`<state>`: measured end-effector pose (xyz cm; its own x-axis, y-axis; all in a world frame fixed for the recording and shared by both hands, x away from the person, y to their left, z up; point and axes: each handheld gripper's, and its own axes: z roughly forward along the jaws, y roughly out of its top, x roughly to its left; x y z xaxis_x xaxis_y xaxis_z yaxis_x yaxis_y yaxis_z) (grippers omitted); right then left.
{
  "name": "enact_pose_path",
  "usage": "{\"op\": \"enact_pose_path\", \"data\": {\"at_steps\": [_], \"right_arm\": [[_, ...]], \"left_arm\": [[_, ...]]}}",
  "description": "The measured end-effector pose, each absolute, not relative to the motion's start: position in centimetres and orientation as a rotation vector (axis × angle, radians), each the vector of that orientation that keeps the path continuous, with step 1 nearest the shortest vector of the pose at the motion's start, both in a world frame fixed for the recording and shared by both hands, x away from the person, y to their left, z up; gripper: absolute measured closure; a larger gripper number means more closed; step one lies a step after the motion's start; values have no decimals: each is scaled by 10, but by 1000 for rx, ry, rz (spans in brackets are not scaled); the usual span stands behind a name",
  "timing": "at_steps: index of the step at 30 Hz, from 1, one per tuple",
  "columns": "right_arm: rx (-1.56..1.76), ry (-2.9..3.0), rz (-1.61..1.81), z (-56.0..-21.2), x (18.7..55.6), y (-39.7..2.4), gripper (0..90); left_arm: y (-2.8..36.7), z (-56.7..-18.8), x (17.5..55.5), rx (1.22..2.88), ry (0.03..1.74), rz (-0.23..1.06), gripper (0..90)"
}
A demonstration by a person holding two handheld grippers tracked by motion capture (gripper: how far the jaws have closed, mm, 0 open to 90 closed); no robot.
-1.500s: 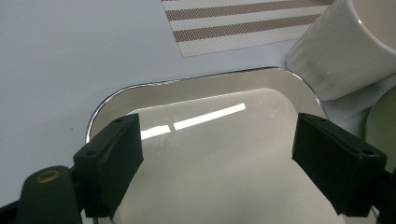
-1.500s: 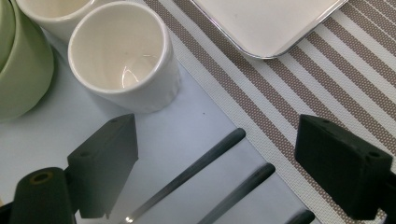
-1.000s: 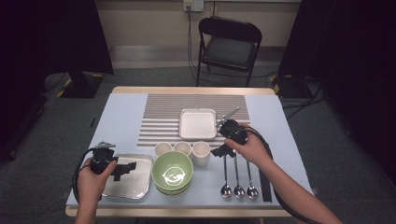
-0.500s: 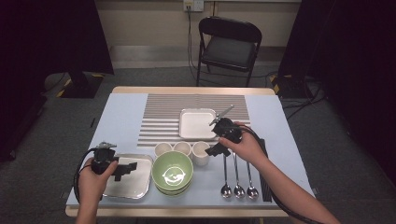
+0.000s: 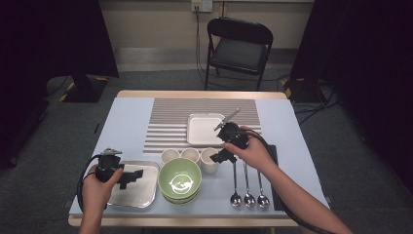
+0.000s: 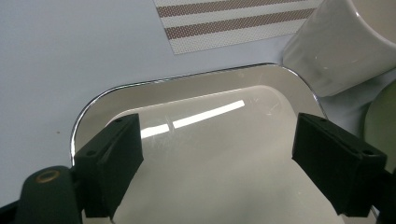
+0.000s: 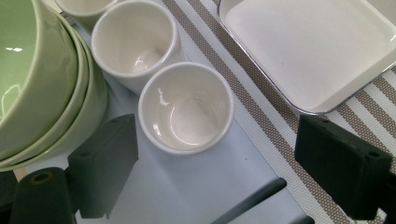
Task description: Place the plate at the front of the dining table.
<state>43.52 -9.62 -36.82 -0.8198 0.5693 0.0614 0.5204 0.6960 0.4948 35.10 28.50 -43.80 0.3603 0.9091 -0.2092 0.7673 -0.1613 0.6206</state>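
Since the earlier frames the right gripper (image 5: 220,157) has slid down from beside the white square dish (image 5: 204,128) toward the nearest white cup (image 5: 209,160), while the left one has pretty much stayed put over the tray.

Going left to right: the left gripper (image 5: 131,176) sits at about 8 o'clock on the table (image 5: 122,122), held over the shiny metal tray (image 5: 146,200). In the left gripper view its jaws are spread wide with nothing between them — just the tray's mirror floor (image 6: 210,154) underneath, and I can't tell if they touch it. A white cup (image 6: 345,42) pokes in at 1 o'clock of that view.

Next is the stack of green bowls (image 5: 180,181), just beside the tray at roughly 6 o'clock on the table. Behind the bowls runs a row of three white cups, at the near edge of the striped mat (image 5: 175,114).

The right gripper hovers over the rightmost cup. In the right gripper view the jaws are wide apart and empty — the cup (image 7: 186,108) lies between them, closer to the left jaw, upright and empty. A second cup (image 7: 134,43) stands just behind it at 11 o'clock, the bowls (image 7: 46,93) at 9 o'clock, the square dish (image 7: 308,51) at 1 o'clock.

Three spoons (image 5: 248,187) lie side by side to the right, handles pointing away, under the right hand (image 5: 255,151).
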Motion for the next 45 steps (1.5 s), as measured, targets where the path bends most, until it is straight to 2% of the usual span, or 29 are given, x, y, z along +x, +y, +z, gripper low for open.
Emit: {"op": "enact_pose_path", "data": {"at_steps": [17,45], "right_arm": [[824,2827,782,-358,433,-70,130],[822,2852,863,-357,428,-49,131]], "left_arm": [[287,-436,350,1957,1447,274,158],[286,-434,349,1969,1438,278,157]]}}
